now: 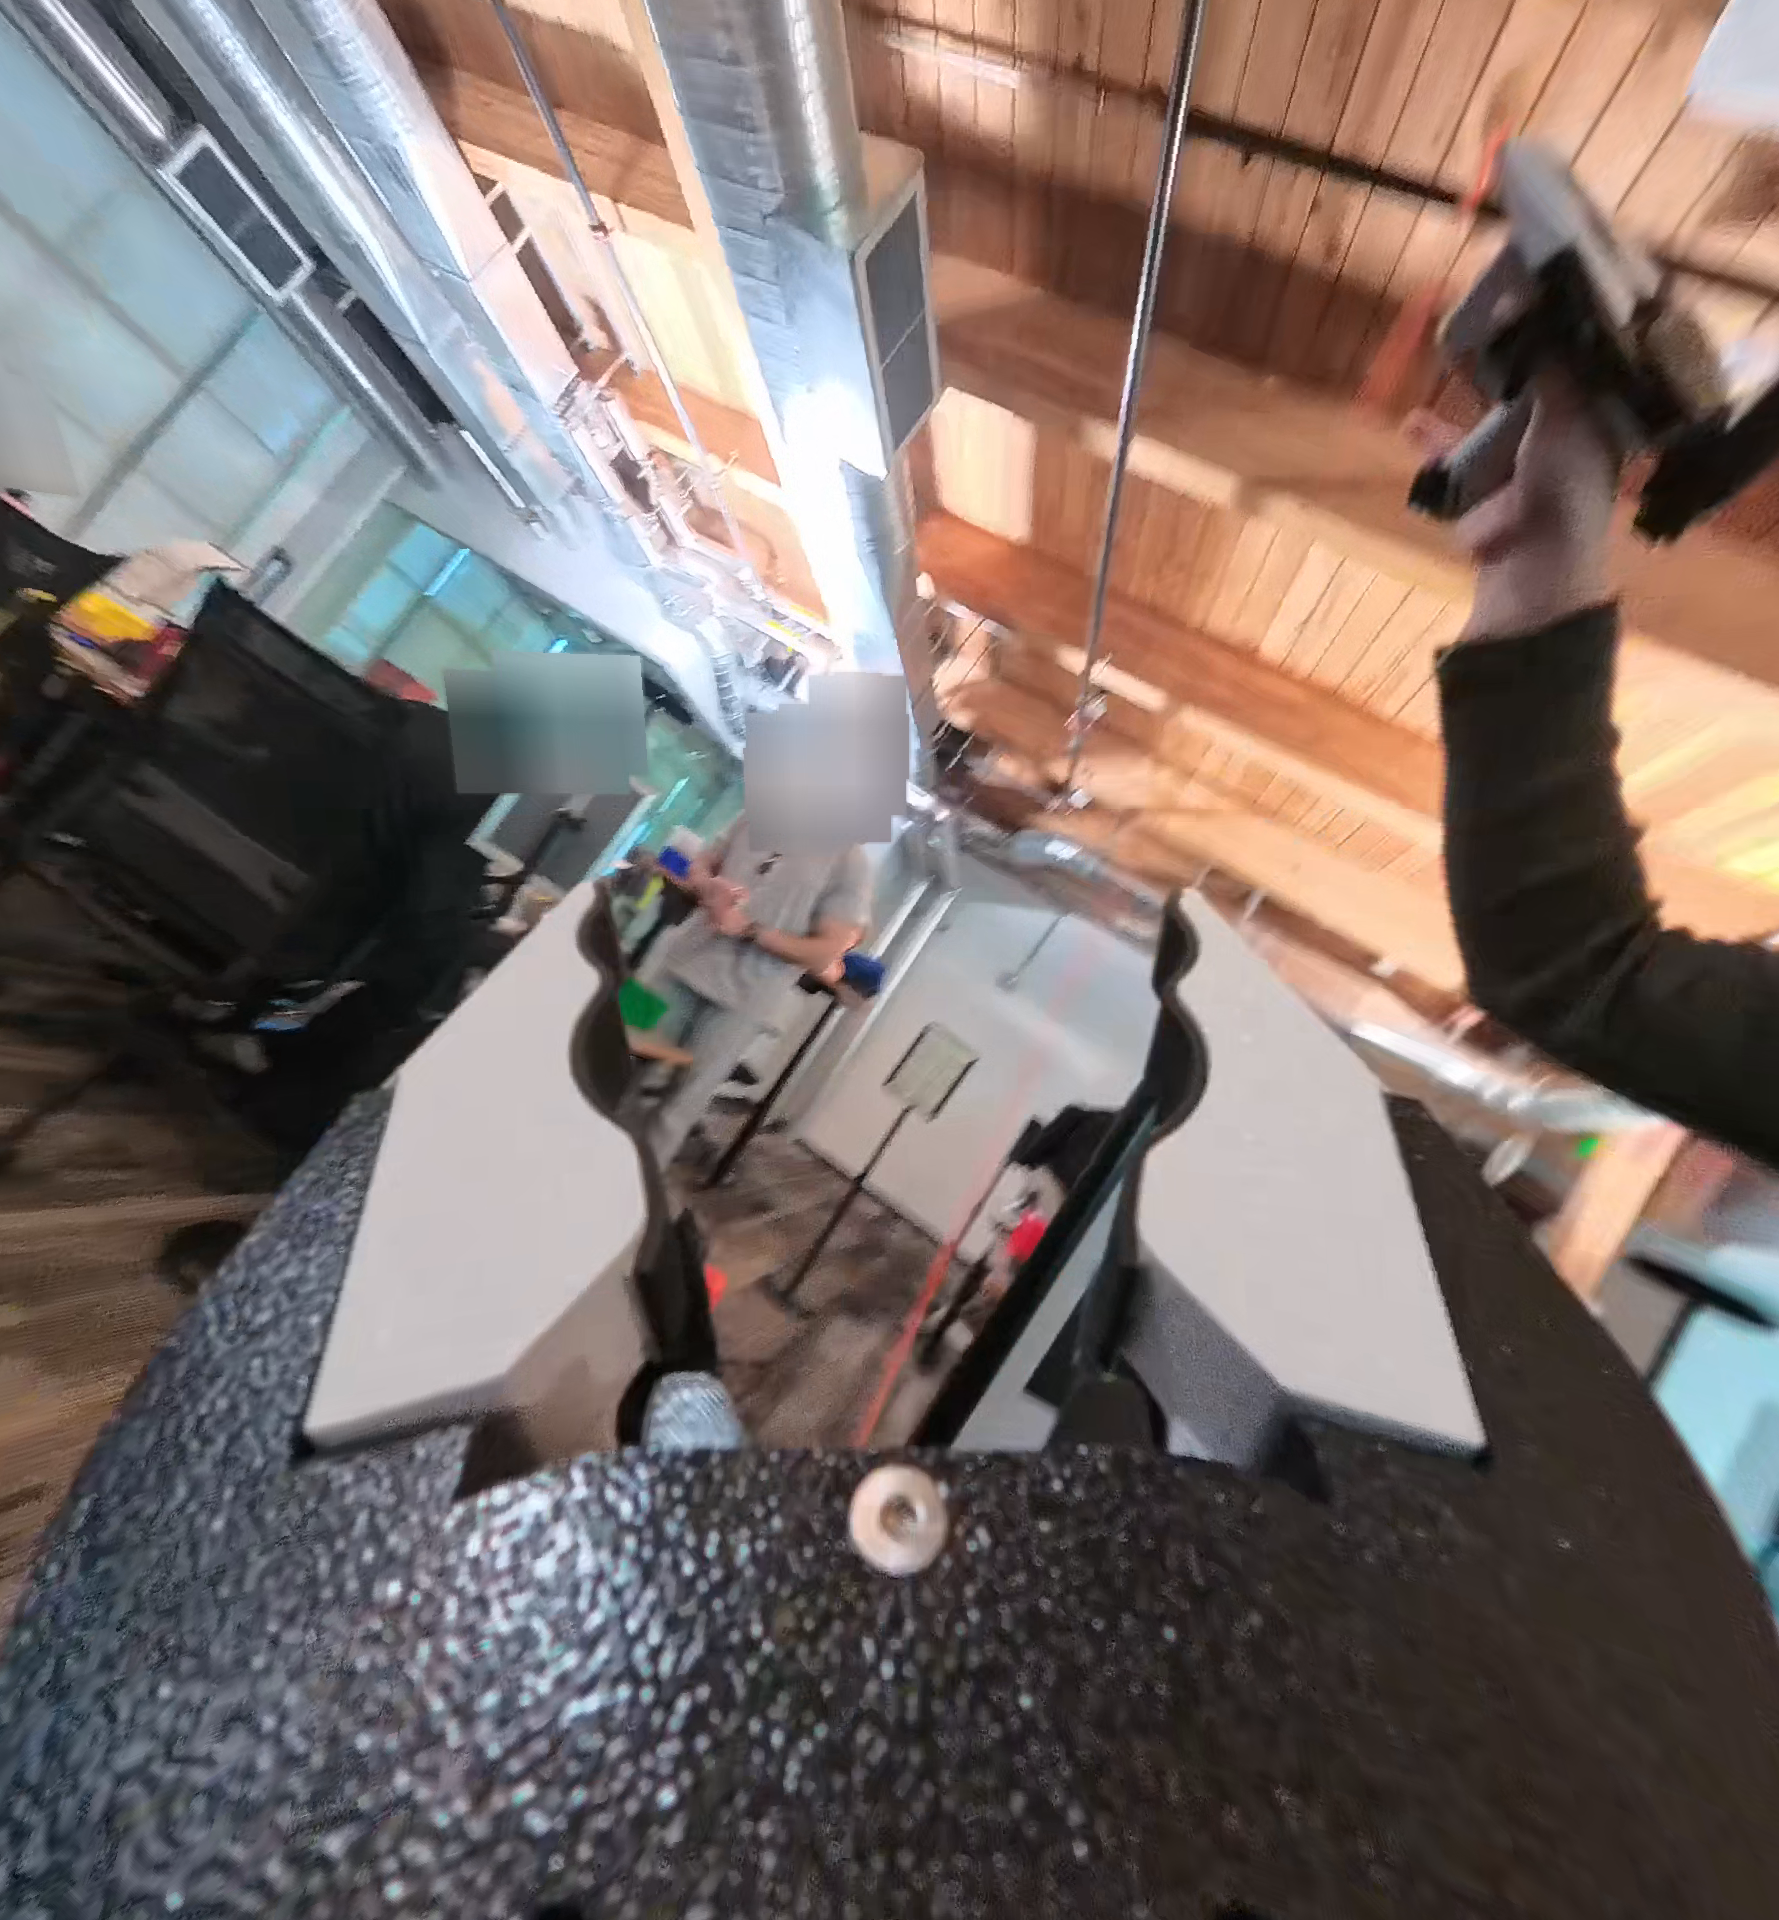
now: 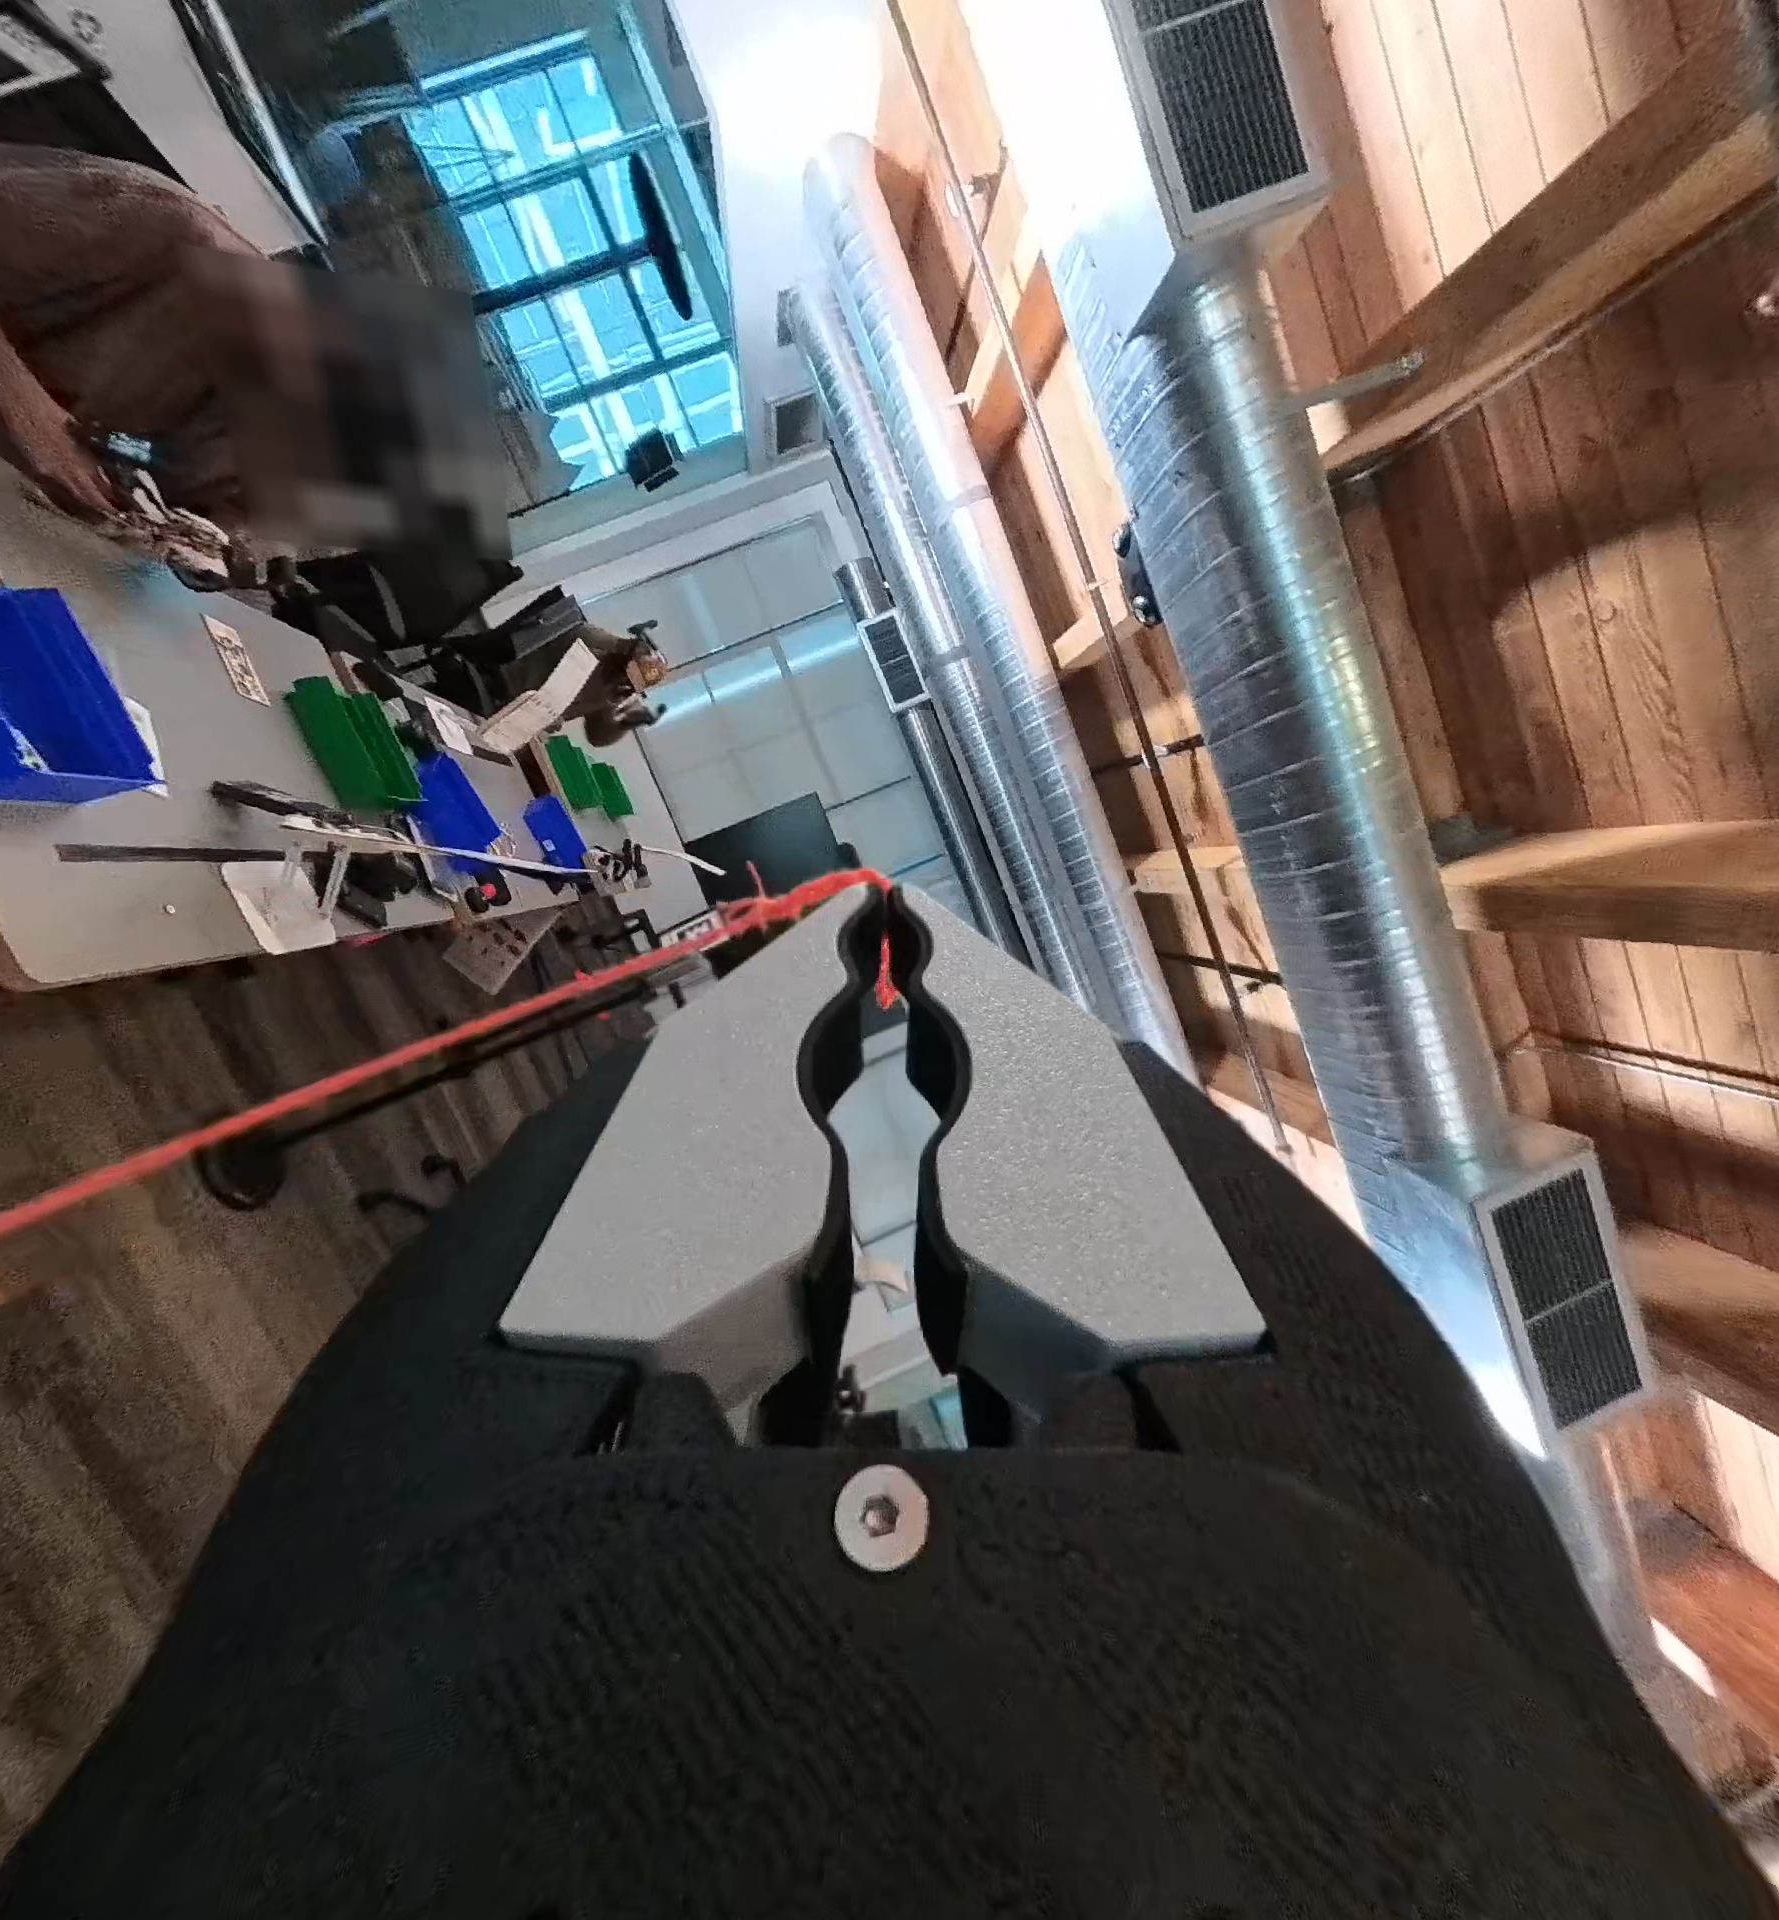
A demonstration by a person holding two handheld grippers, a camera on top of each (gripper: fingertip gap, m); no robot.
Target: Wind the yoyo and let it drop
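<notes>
My right gripper is shut on the end of a red yoyo string, pinched at the fingertips. The string runs taut from the tips down to the left edge of the right wrist view. The yoyo body is not in view. My left gripper is open and empty, its grey fingers wide apart, pointing up toward the room and ceiling. A faint red line of the string shows between them. The right gripper also shows at the top right of the left wrist view, held high by a hand on a dark-sleeved arm.
A grey table with blue bins, green blocks and tools stands to the left. A person stands farther off. Black chairs and stands are at left. Silver ducts and wooden beams run overhead. Left tips to right tips: about 50 cm.
</notes>
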